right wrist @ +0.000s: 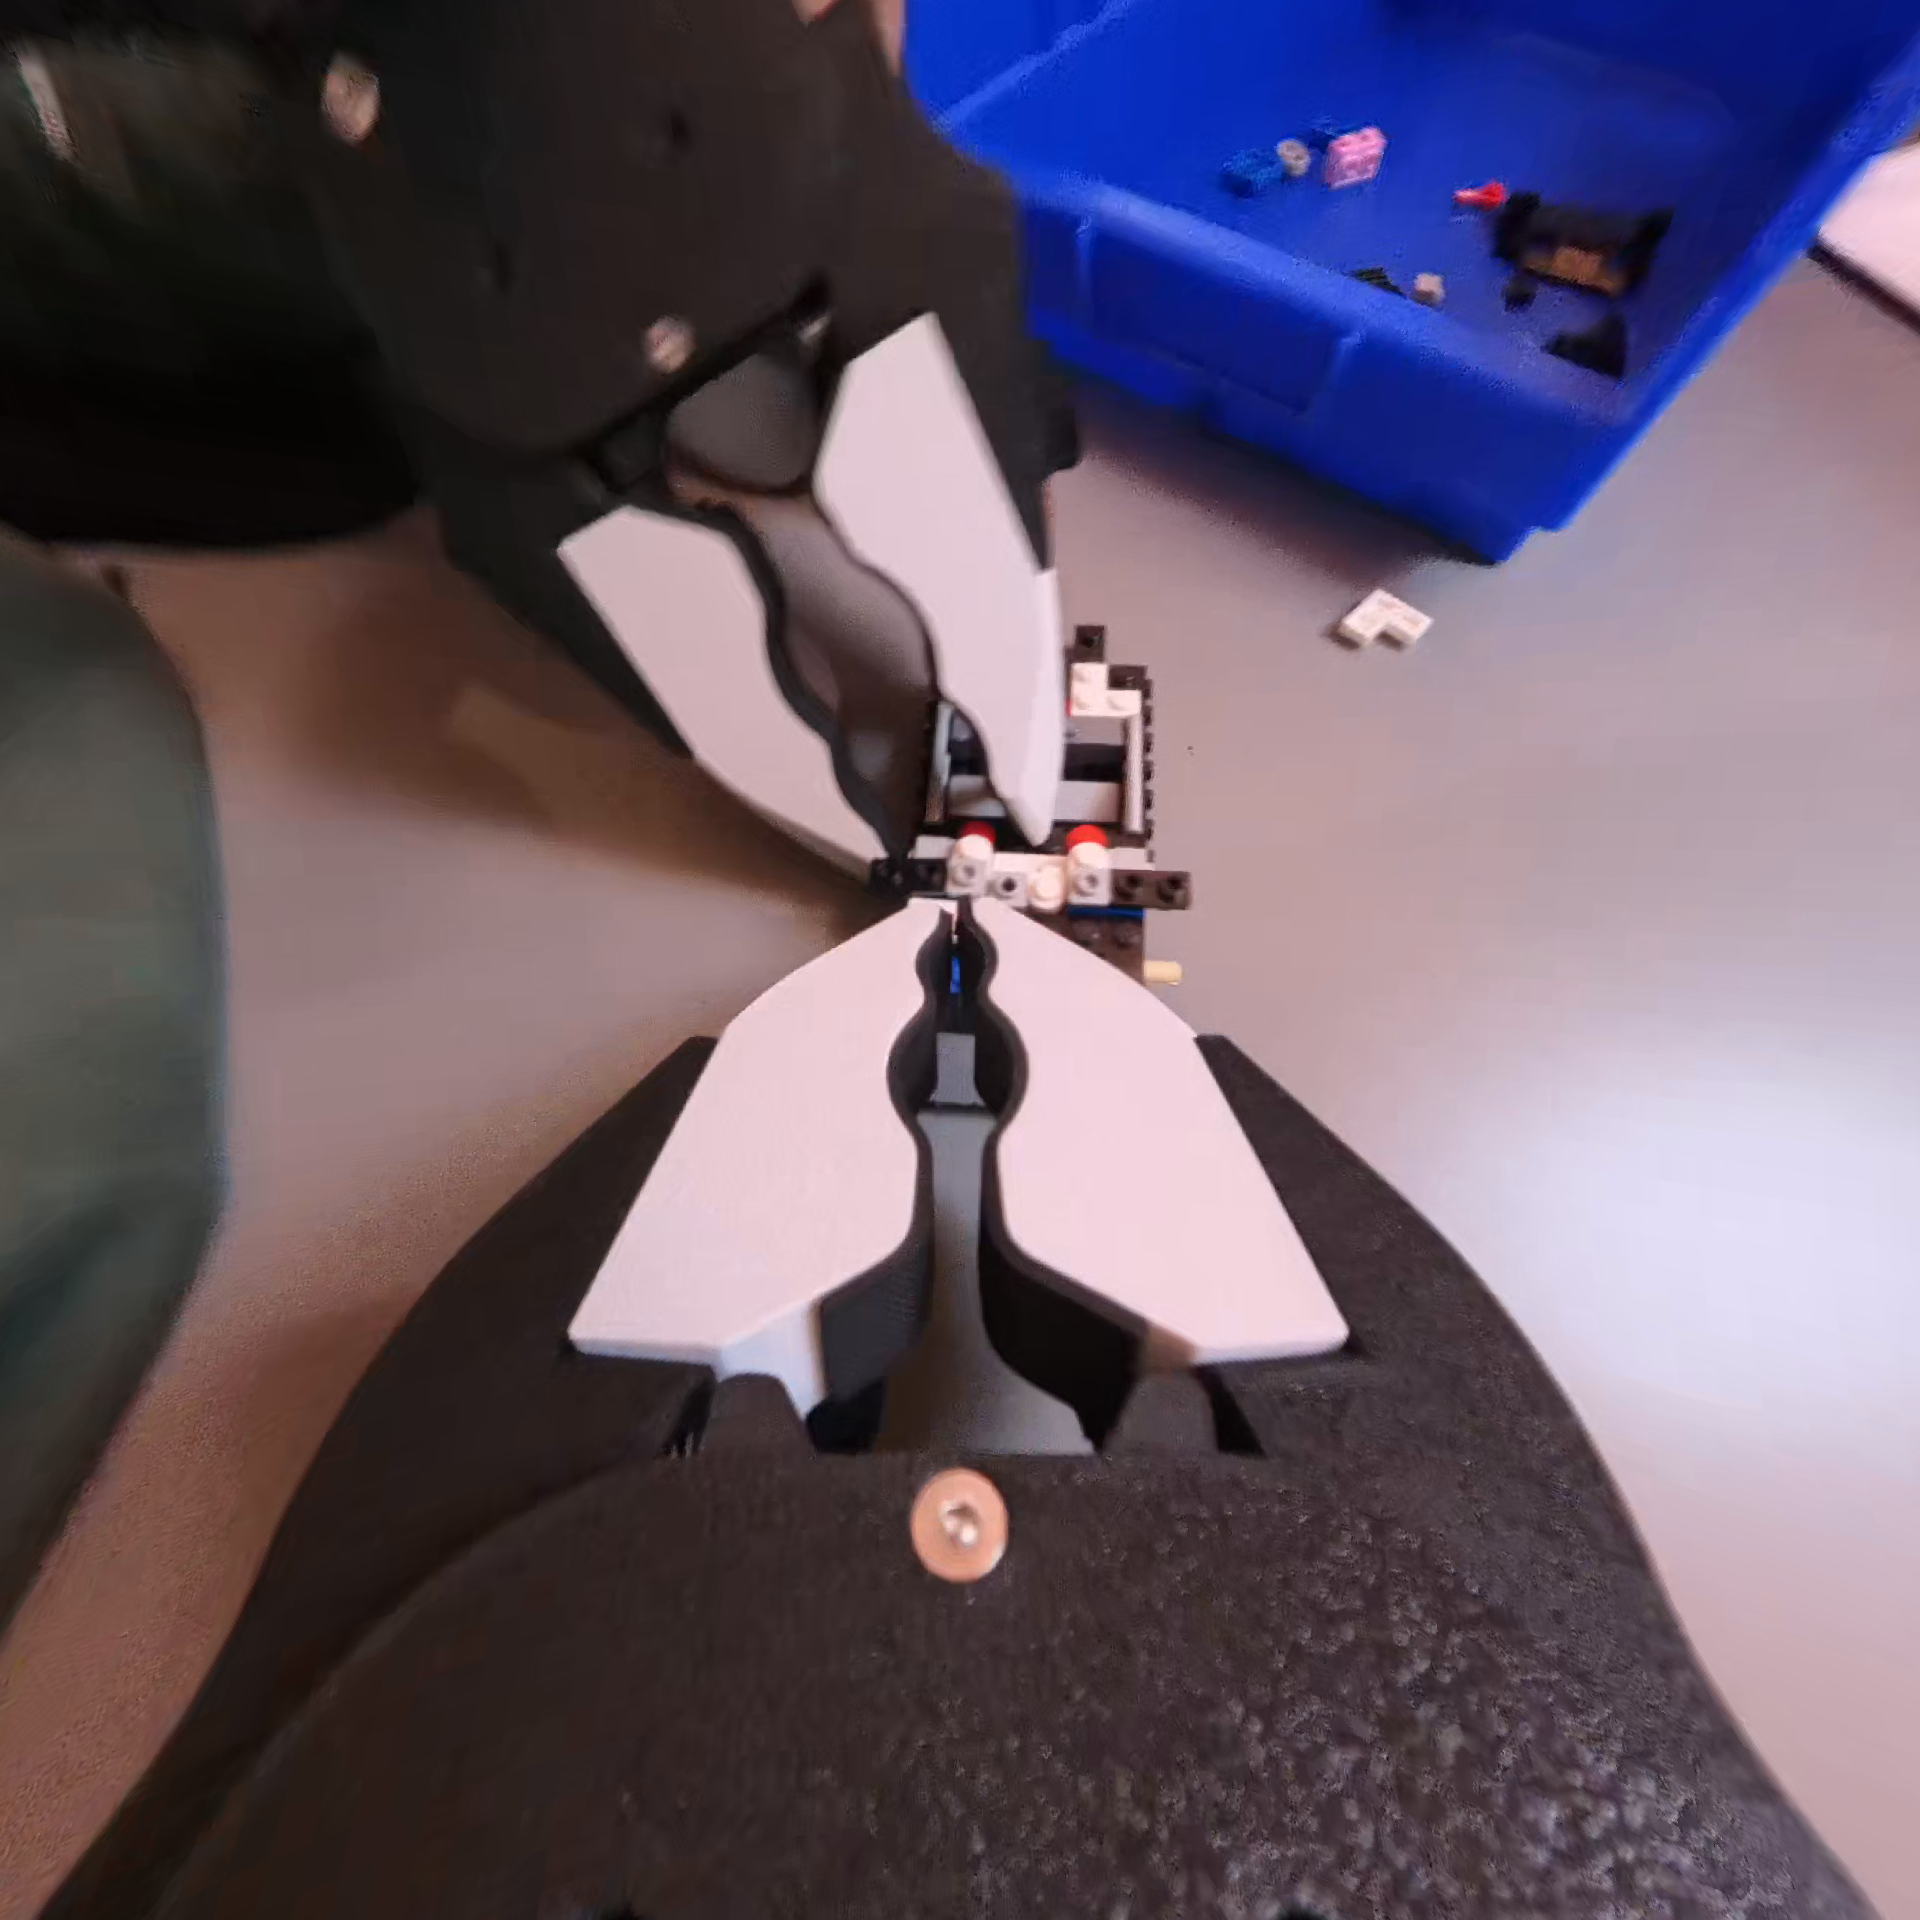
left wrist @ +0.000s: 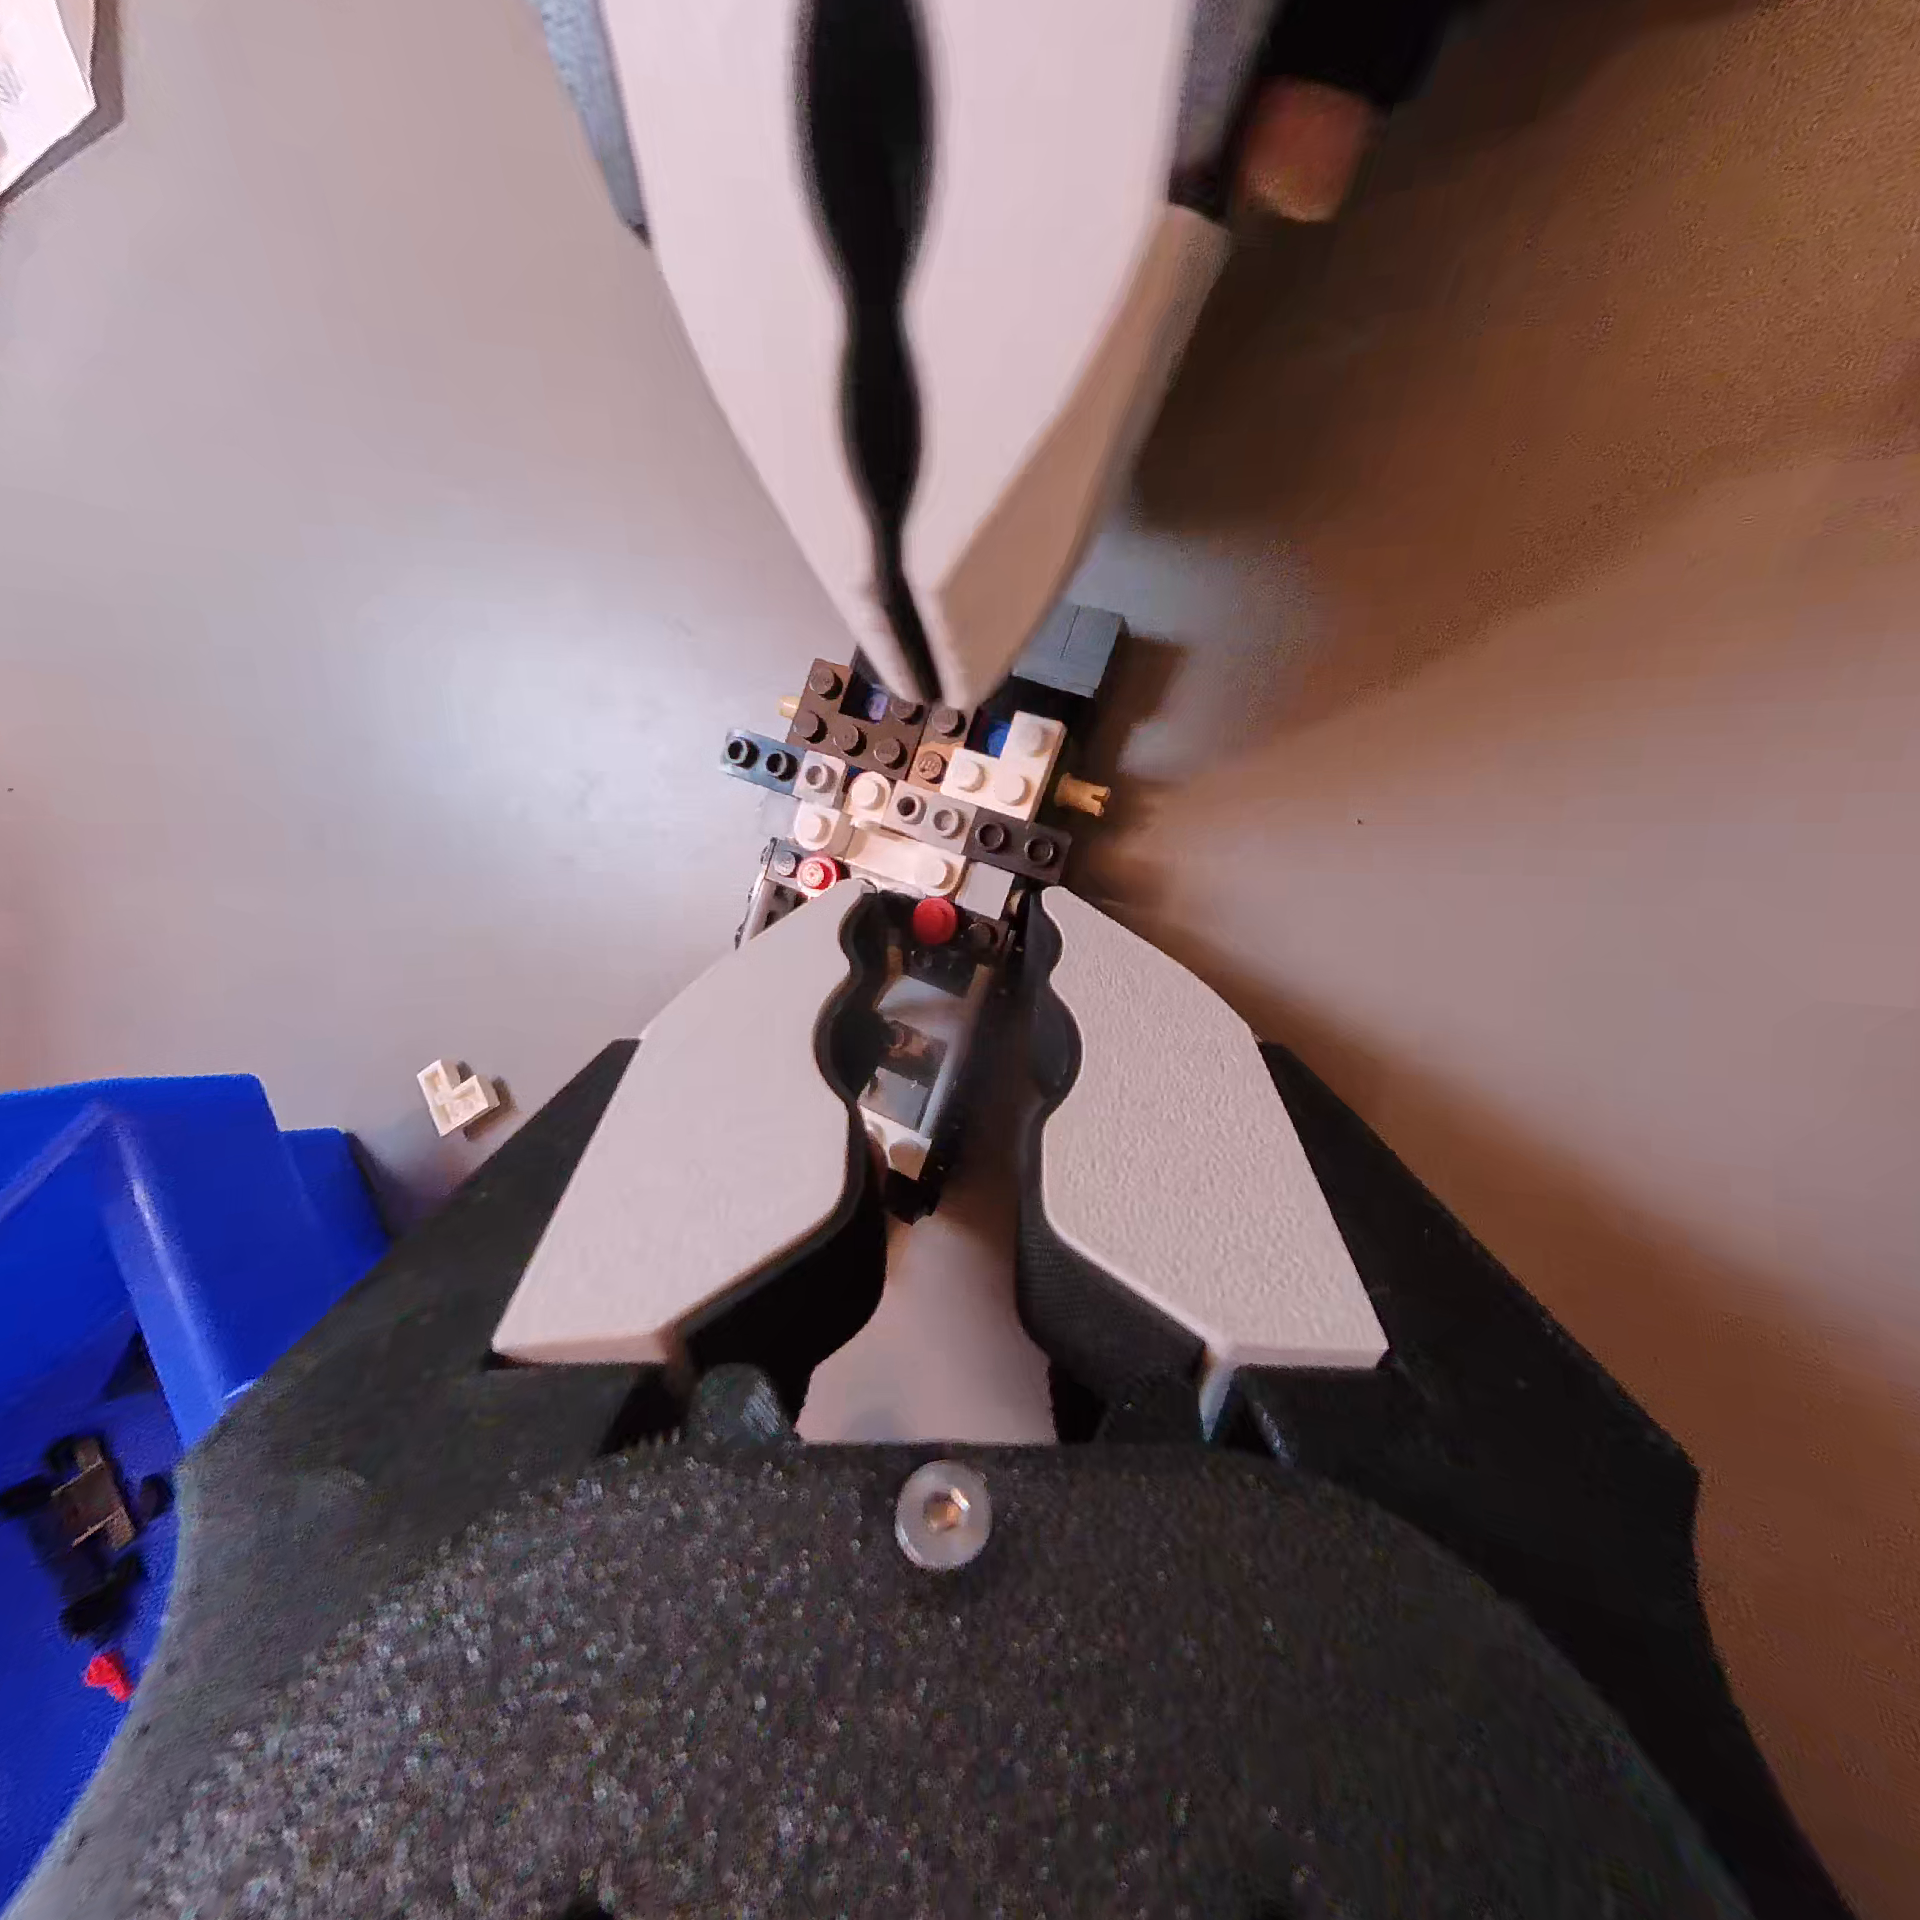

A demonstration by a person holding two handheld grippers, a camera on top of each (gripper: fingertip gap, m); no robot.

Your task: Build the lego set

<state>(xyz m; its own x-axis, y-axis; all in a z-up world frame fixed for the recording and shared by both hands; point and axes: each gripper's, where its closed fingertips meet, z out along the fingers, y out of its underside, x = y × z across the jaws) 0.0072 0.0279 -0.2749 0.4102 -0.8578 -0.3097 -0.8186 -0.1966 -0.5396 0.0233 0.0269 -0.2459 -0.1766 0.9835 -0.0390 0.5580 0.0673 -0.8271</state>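
So the left wrist view looks straight down on the toy-brick model (left wrist: 914, 800): you can see the studded tops in black, grey and white, two red round studs at the near end, and tan pins sticking out at about 3 and 9 o'clock. The right wrist view only catches it from the opposite end, low and edge-on, so the studs are mostly hidden, but it gives the whole blue bin (right wrist: 1455, 343) up at 1 o'clock with a scatter of small loose pieces inside, where the left view just clips a corner of the bin at 8 o'clock. Both show the lone white L-shaped plate (left wrist: 457, 1096) lying on the grey table (left wrist: 364, 571) between bin and model. The left gripper (left wrist: 951, 914) comes in from 6 o'clock, parted wide enough to straddle the near end of the model, and it looks clamped on its sides. The right gripper (right wrist: 961, 914) comes from the far end, reaching down steeply at 12 o'clock in the left view, fingers pinched almost together with the tips on the model's dark top plates; whether they actually hold a piece I can't tell. A bit of a hand shows behind it at 1 o'clock.
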